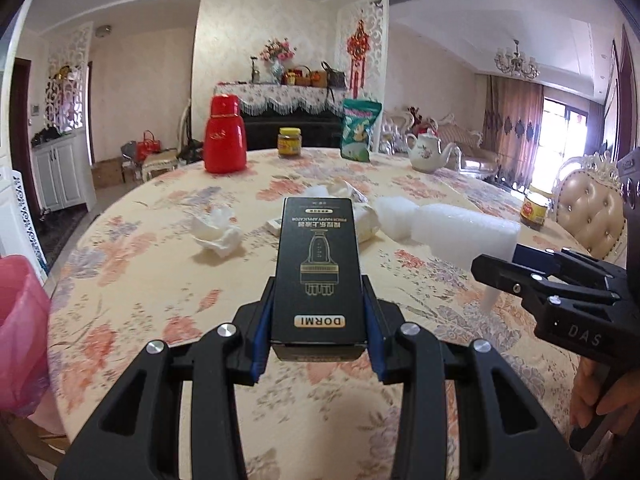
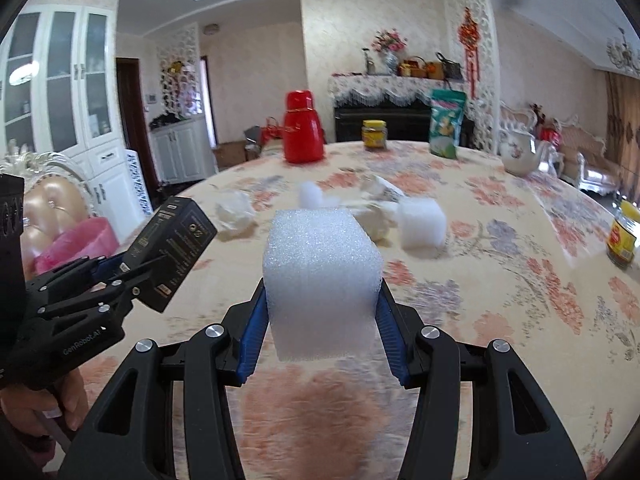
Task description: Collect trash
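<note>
- The left gripper (image 1: 318, 312) has its jaws clenched on a black box (image 1: 316, 264), lifted clear of the table (image 1: 140, 280) and pointing toward its far edge.
- The right gripper (image 2: 322, 312) has its jaws clenched on a white foam block (image 2: 322, 272), also held above the table, near its near edge.
- In the left wrist view the right gripper (image 1: 516, 264) shows at the right side with the foam block (image 1: 468, 236) in it; in the right wrist view the left gripper (image 2: 120, 276) shows at the left side with the box (image 2: 172, 248).
- Trash not yet collected lies about the middle of the table: a crumpled tissue (image 1: 218, 232), a second foam block (image 2: 422, 228), and a wad of white wrapping (image 2: 376, 216) just beside it.
- A red flask (image 1: 224, 136), a jar (image 1: 289, 142), a green bag (image 1: 358, 130) and a teapot (image 1: 428, 152) stand along the far edge; another jar (image 2: 622, 236) stands near the right edge. These look like keepers, not trash.
- A pink bag (image 1: 22, 320) hangs beyond the left edge of the table, seemingly the bin.
- Step in hand, as I judge it: carrying both picked pieces to that bag.
- Next move calls for swinging both grippers left past the table edge, over the bag's mouth, then releasing each piece; the long box may catch the rim unless tipped in end first.
</note>
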Available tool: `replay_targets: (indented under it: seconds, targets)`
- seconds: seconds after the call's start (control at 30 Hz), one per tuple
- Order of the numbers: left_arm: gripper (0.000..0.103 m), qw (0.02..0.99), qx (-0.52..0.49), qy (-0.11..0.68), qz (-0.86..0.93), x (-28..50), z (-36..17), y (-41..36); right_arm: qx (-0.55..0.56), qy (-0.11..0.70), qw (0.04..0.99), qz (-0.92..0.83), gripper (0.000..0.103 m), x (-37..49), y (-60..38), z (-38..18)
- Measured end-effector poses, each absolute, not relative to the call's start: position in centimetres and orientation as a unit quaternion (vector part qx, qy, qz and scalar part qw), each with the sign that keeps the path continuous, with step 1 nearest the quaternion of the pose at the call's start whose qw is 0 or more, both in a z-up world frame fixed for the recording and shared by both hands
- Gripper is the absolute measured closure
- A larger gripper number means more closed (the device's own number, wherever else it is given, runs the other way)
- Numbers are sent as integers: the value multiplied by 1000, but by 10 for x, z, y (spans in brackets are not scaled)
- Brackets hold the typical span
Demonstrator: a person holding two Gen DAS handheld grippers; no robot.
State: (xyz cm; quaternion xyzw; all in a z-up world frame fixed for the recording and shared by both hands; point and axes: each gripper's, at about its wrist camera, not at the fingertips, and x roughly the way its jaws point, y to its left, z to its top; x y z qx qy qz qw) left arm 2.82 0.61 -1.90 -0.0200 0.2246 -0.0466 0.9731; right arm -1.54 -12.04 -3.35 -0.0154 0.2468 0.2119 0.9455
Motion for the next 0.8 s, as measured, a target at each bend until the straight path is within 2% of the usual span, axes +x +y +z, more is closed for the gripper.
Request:
replay_targets:
  seconds: [0.8]
  targets:
    - [65, 978, -31, 178, 104, -60, -10, 120, -99, 218, 907, 348, 54, -32, 11, -16]
